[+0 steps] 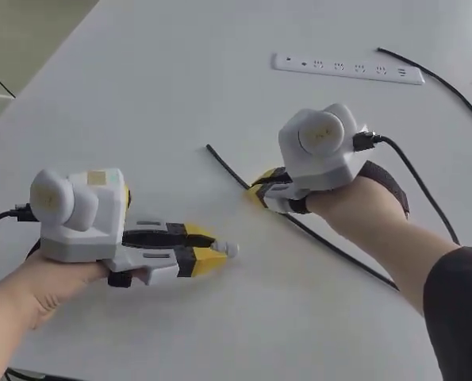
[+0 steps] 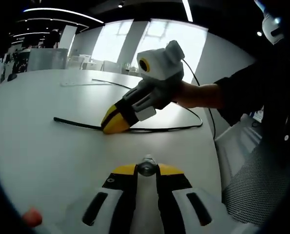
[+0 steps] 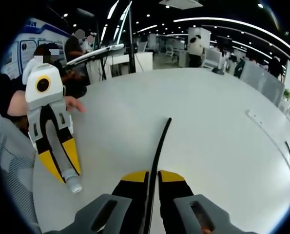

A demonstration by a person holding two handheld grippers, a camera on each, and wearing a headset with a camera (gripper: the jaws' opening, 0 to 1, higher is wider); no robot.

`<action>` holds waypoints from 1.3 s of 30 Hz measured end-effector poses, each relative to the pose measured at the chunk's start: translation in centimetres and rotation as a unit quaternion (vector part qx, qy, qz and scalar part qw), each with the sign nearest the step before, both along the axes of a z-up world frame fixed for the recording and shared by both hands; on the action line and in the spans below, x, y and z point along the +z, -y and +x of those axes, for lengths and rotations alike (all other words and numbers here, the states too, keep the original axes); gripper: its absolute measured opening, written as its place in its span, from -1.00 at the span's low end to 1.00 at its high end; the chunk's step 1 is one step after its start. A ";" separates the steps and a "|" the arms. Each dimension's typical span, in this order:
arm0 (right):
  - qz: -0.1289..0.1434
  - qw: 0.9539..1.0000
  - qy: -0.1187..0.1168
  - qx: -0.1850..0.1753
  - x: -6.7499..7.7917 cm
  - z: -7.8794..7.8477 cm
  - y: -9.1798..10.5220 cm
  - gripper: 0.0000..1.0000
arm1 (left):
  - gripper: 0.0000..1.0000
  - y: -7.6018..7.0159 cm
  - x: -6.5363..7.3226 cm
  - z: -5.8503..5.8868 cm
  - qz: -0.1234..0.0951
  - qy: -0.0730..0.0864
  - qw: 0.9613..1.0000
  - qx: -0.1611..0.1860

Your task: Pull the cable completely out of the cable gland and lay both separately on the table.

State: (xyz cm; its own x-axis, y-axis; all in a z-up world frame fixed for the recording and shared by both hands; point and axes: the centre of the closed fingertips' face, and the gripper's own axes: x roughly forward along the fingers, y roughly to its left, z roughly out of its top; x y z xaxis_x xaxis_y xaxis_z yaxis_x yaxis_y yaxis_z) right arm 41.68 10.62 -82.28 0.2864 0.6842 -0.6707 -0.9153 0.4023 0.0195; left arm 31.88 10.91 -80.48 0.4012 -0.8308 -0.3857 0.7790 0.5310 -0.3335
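The black cable point(image 1: 315, 238) lies across the white table, its free end point(image 1: 210, 148) pointing up-left. My right gripper point(image 1: 258, 190) is shut on the cable point(image 3: 158, 146), which runs out from between the yellow tips toward its loose end. The small grey-white cable gland point(image 1: 229, 249) sits apart from the cable, held between the yellow tips of my left gripper point(image 1: 216, 248), which is shut on it. In the left gripper view the gland point(image 2: 147, 167) shows at the tips, with the right gripper point(image 2: 116, 123) and the cable point(image 2: 76, 123) beyond. The right gripper view shows the gland point(image 3: 74, 184) in the left gripper point(image 3: 67, 173).
A white power strip point(image 1: 348, 69) lies at the far side of the table, with another black cord point(image 1: 442, 83) running off right. The table's left edge point(image 1: 41, 71) drops away at the upper left. Office desks and people stand beyond in the gripper views.
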 end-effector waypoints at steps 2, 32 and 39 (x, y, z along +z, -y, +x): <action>-0.001 1.000 0.002 0.003 0.0 -0.1 0.0 -0.90 | -0.70 -0.1 -0.4 -0.1 0.006 -0.003 1.000 -0.003; 0.001 1.000 0.003 0.000 -0.1 -0.1 -0.1 -0.55 | -0.44 -0.6 -0.4 -0.5 -0.005 0.034 0.999 0.004; 0.003 1.000 0.006 -0.001 -0.1 -0.1 -0.2 -0.38 | -0.07 -1.0 -0.1 0.1 -0.015 0.035 0.999 0.024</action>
